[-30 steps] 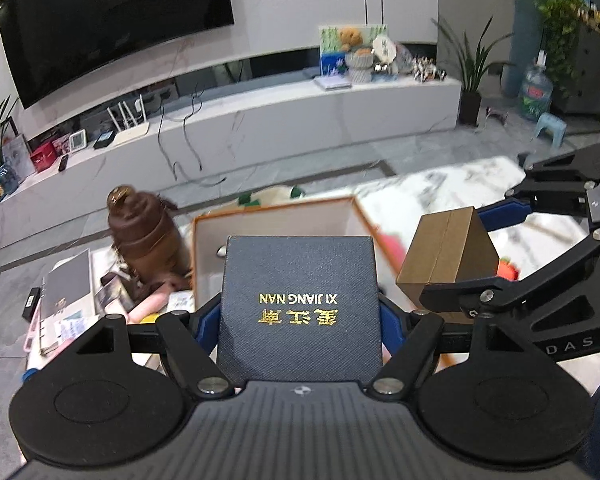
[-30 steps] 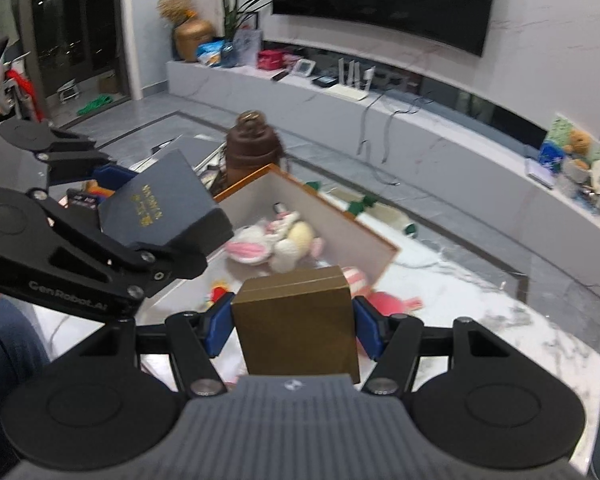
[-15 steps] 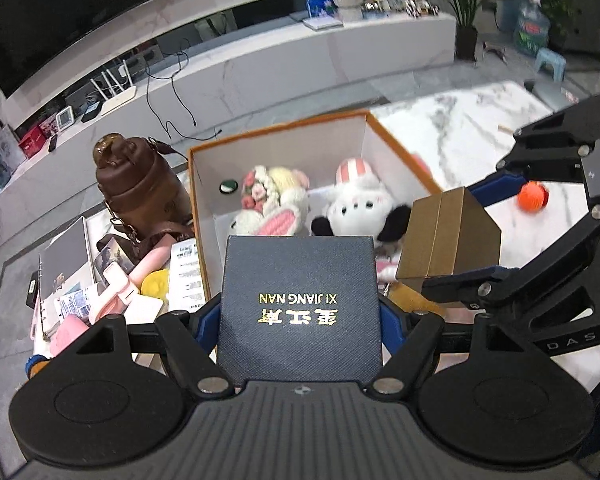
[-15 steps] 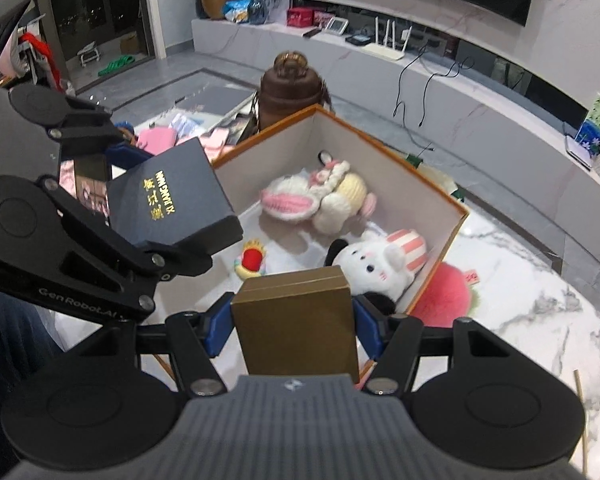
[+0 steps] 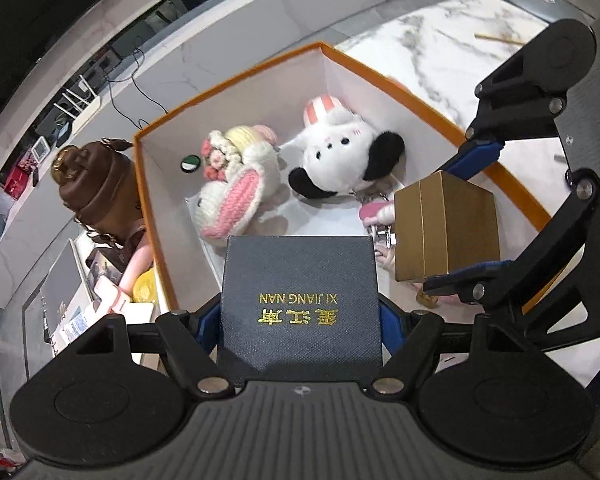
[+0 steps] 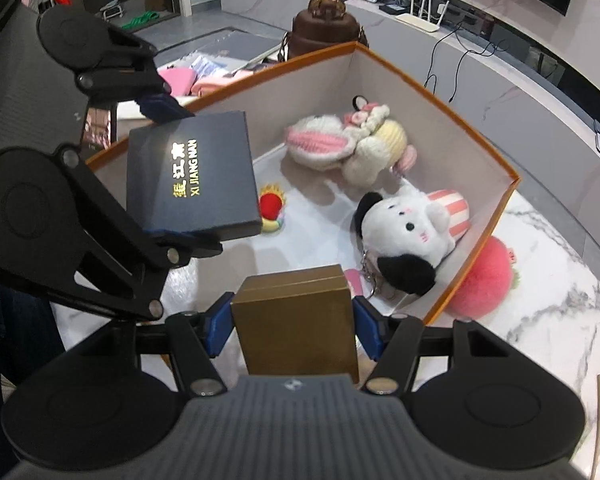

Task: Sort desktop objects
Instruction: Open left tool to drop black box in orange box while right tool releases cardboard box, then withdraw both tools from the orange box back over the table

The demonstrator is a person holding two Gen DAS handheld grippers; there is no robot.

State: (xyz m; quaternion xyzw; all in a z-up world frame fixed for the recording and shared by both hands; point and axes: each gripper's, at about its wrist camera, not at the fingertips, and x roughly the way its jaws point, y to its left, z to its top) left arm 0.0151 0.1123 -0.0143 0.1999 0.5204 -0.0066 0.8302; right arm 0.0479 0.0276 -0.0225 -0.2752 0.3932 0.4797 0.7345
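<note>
The left gripper is clamped on a flat dark-blue textured box with gold lettering, low centre of its own view; the right gripper pinches a small gold-brown cardboard box; both hang over the near end of the orange-rimmed white storage box. Risks, as I judge them: released here, either box could land on the black-eared white plush or the pink-eared knitted rabbit and tip; the two grippers sit near each other and could knock together; the gold box, near the lower rim, might catch the wall.
</note>
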